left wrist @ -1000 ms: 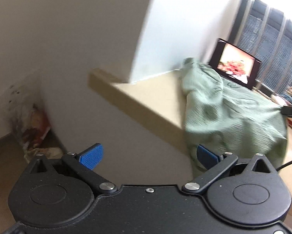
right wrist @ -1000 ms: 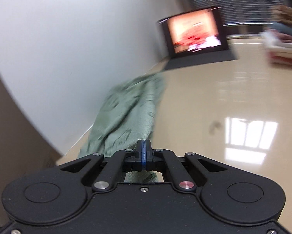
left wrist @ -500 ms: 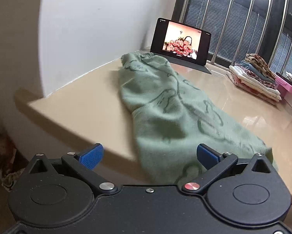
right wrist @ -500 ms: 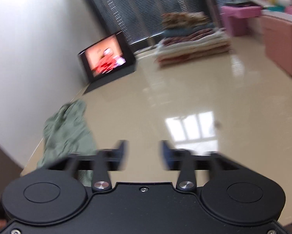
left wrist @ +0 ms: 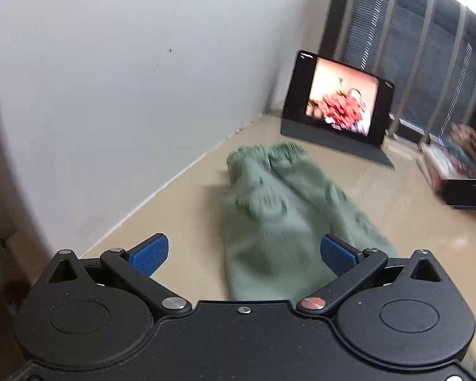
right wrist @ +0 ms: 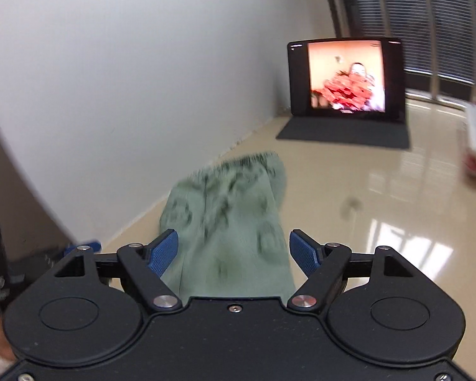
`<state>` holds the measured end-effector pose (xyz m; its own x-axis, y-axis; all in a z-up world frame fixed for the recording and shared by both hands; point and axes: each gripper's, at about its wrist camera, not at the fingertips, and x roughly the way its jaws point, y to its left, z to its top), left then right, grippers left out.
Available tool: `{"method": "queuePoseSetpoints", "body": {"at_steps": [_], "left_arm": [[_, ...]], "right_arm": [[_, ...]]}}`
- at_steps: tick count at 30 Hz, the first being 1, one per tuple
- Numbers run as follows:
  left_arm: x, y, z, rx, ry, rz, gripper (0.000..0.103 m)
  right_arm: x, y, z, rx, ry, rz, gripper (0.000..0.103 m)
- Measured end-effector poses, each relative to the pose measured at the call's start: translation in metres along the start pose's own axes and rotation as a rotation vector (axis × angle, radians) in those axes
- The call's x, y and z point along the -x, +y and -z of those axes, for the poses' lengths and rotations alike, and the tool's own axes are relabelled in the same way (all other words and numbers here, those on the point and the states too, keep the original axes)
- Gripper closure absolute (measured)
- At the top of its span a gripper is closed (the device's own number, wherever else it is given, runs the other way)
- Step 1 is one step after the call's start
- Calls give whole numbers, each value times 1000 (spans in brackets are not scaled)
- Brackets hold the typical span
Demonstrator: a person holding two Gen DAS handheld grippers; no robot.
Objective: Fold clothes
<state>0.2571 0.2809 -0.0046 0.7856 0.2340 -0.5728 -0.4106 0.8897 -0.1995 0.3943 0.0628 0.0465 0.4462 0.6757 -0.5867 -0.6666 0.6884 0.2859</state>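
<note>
Green garment (left wrist: 282,219) lay lengthwise, rumpled, before the tablet (left wrist: 339,101).
Both grippers (left wrist: 244,254) (right wrist: 234,250) hovered wide, holding nothing; neat folding looked unfinished.

A black tablet (right wrist: 345,77) with a lit screen is propped on the glossy beige table (right wrist: 380,197). A white wall (left wrist: 110,95) is seen beside it, dark window blinds (left wrist: 428,60) behind.

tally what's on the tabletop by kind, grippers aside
Loose green garment: 1
Tablet on a folio stand, screen lit: 1
Stack of folded clothes at the far right, blurred, pieces not countable: 1
Total: 3 things. Left gripper and right gripper are both open above the garment's near end.
</note>
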Motion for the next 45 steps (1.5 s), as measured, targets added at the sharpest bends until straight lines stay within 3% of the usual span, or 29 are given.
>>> {"method": "queuePoseSetpoints", "body": {"at_steps": [2, 4, 7, 11, 12, 14, 15, 16, 17, 19, 22, 27, 29, 31, 33, 36, 39, 41, 42, 43, 45], "left_arm": [[-25, 0, -11, 36, 8, -4, 3], [-50, 1, -19, 67, 19, -10, 9], [-78, 1, -24, 93, 36, -27, 10], [-106, 1, -25, 114, 48, -43, 14], [-109, -1, -24, 103, 40, -44, 21], [-111, -5, -24, 75, 40, 6, 49], [-113, -6, -25, 79, 51, 51, 77], [-113, -6, -28, 91, 60, 85, 85], [-112, -7, -31, 103, 66, 111, 87], [-105, -14, -45, 90, 26, 138, 95], [-76, -39, -78, 51, -90, 203, 99], [25, -110, -136, -71, -419, 355, 99], [73, -136, -145, -120, -547, 406, 99], [112, -161, -137, -196, -641, 429, 99], [134, -178, -116, -279, -676, 448, 98], [140, -194, -58, -418, -615, 463, 98], [118, -199, 18, -511, -414, 483, 94], [91, -196, 64, -537, -244, 475, 72], [77, -195, 87, -546, -157, 468, 48], [69, -189, 106, -543, -90, 462, 39], [58, -174, 137, -521, 19, 450, 39]], "right_arm": [[-43, -6, -24, 10, 23, 45, 31], [-87, -13, -38, 5, 70, 68, 43], [-139, -23, -49, -26, 121, 76, 45], [-172, -28, -44, -44, 156, 69, 46], [-180, -29, -43, -48, 164, 67, 53], [-193, -31, -41, -56, 179, 57, 86], [-191, -31, -41, -59, 177, 35, 95], [-188, -30, -41, -56, 171, 16, 99], [-181, -29, -44, -40, 152, 14, 99], [-162, -32, -55, -35, 103, 19, 99], [-107, -46, -85, -79, -22, 6, 100], [34, -52, -137, -45, -332, 24, 100], [104, -50, -146, 4, -475, 36, 100], [165, -46, -134, 68, -580, 77, 100], [221, -42, -114, 130, -663, 132, 100], [263, -47, -49, 188, -653, 237, 99], [270, -62, 27, 187, -546, 313, 98], [258, -76, 85, 145, -401, 344, 94], [251, -83, 114, 119, -324, 358, 85], [242, -90, 142, 68, -245, 365, 68], [237, -104, 192, -90, -155, 362, 58]]}}
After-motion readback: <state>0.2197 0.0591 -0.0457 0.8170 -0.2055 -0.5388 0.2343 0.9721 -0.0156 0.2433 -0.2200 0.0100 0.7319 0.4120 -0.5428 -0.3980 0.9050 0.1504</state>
